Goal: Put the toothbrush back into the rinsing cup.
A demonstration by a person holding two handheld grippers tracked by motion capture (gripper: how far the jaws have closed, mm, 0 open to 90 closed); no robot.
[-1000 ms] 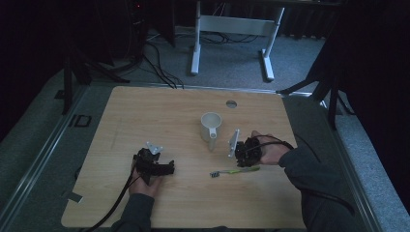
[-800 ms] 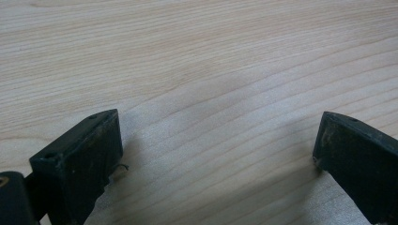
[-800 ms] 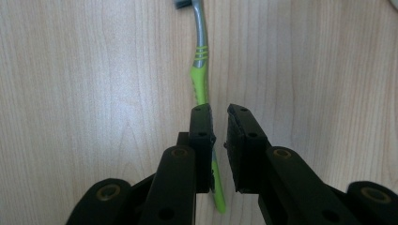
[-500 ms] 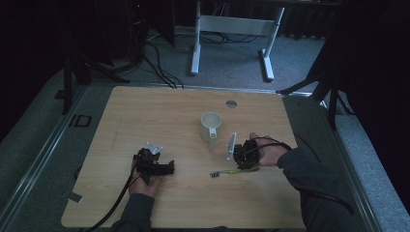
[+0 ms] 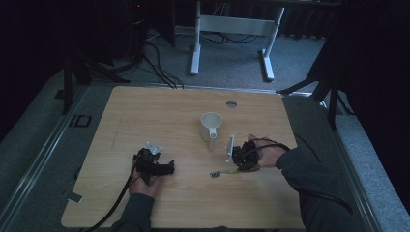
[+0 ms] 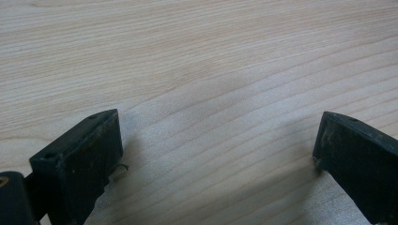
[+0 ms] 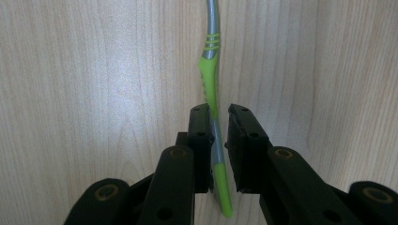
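Note:
A green and grey toothbrush (image 7: 209,70) lies flat on the wooden table (image 5: 145,111), its head (image 5: 214,174) pointing left in the high view. My right gripper (image 7: 219,110) is down over its handle. The two jaws are closed to a narrow slot with the handle pinched between them. In the high view that gripper (image 5: 240,162) sits at the toothbrush's right end, held by a hand in a dark sleeve. My left gripper (image 5: 167,169) rests on the table to the left. Its jaws (image 6: 218,136) stand wide apart over bare wood.
A white mug (image 5: 211,123) stands upright just behind the right gripper, its handle turned toward me. A small round grommet (image 5: 231,103) sits near the table's far edge. Cables and a white desk frame lie on the floor beyond.
The right gripper has moved slightly left and down along the toothbrush, covering more of its handle. The left gripper has stayed where it was.

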